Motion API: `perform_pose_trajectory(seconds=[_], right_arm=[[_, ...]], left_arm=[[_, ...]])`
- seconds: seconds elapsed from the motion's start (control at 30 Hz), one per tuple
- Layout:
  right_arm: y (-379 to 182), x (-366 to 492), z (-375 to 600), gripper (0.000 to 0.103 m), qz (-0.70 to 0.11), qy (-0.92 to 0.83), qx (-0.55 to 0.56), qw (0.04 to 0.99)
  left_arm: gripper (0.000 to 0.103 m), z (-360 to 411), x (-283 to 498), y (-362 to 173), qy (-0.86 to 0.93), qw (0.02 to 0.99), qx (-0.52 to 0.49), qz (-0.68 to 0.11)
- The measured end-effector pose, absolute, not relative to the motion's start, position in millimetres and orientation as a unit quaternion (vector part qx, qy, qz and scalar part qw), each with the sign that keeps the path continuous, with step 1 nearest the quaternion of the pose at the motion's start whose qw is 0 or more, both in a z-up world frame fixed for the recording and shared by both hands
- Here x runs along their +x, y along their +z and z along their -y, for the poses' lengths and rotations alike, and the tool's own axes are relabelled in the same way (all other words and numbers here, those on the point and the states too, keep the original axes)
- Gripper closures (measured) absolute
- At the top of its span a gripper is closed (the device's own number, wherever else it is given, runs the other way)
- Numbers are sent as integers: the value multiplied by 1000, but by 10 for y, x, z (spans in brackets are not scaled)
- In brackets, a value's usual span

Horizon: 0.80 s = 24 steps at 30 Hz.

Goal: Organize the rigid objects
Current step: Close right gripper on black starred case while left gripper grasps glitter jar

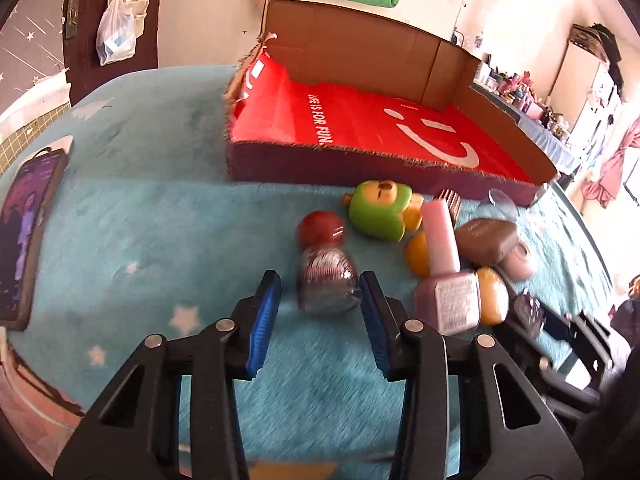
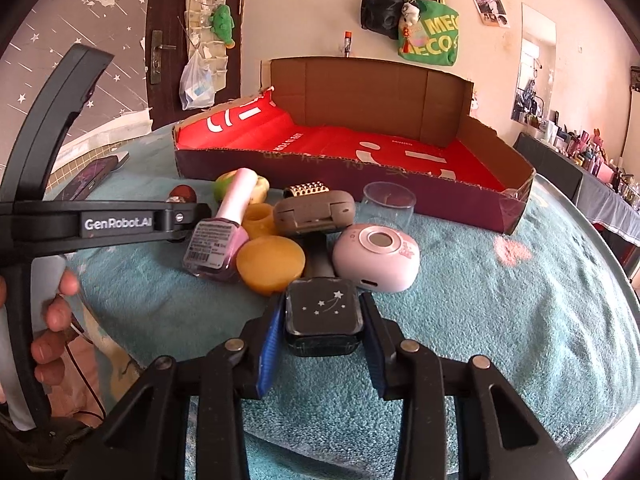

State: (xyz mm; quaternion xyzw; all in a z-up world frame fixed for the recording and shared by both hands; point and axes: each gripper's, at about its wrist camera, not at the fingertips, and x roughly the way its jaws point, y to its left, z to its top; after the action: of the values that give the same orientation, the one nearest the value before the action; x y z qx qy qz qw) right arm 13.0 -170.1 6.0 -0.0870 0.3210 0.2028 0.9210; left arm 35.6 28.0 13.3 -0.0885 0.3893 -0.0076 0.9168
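A pile of small rigid things lies on the teal blanket in front of a cardboard box [image 1: 400, 60] [image 2: 360, 88] lined in red. My left gripper [image 1: 320, 292] is open, its blue pads either side of a clear round bottle with a red cap [image 1: 324, 264], the right pad near it. My right gripper [image 2: 322, 320] has its pads against both sides of a black square bottle with white stars [image 2: 322, 312]. Nearby lie a pink nail polish bottle [image 1: 444, 276] [image 2: 220, 236], yellow discs [image 2: 270, 264], a pink round device [image 2: 376, 256], a brown case [image 2: 316, 210] and a green toy [image 1: 380, 208].
A phone [image 1: 24, 232] lies at the blanket's left edge. A clear cup [image 2: 388, 204] stands by the box front. The left gripper's body [image 2: 100, 224] crosses the right wrist view at left. A door and hanging bags are behind.
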Motion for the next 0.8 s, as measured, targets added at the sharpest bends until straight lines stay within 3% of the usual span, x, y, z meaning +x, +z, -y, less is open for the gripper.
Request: perform_pose_trajectory(seconds=[0.13, 0.2, 0.3, 0.37, 0.4, 0.8], right_arm=[[40, 132, 1729, 63, -315, 209, -78, 923], [23, 168, 1733, 57, -311, 208, -70, 925], [2, 198, 1714, 57, -301, 207, -74, 928], [-2, 194, 1712, 62, -298, 209, -74, 929], [3, 188, 1708, 65, -296, 212, -75, 928], [292, 136, 1787, 66, -296, 230, -47, 926]], left_arm=[[64, -246, 340, 115, -5, 917, -78, -392], [57, -224, 401, 118, -5, 920, -76, -385], [53, -201, 506, 104, -12, 923, -68, -379], [56, -190, 547, 92, -17, 923, -62, -379], [71, -193, 543, 101, -16, 924, -59, -378], [73, -201, 415, 241, -43, 926, -70, -369]])
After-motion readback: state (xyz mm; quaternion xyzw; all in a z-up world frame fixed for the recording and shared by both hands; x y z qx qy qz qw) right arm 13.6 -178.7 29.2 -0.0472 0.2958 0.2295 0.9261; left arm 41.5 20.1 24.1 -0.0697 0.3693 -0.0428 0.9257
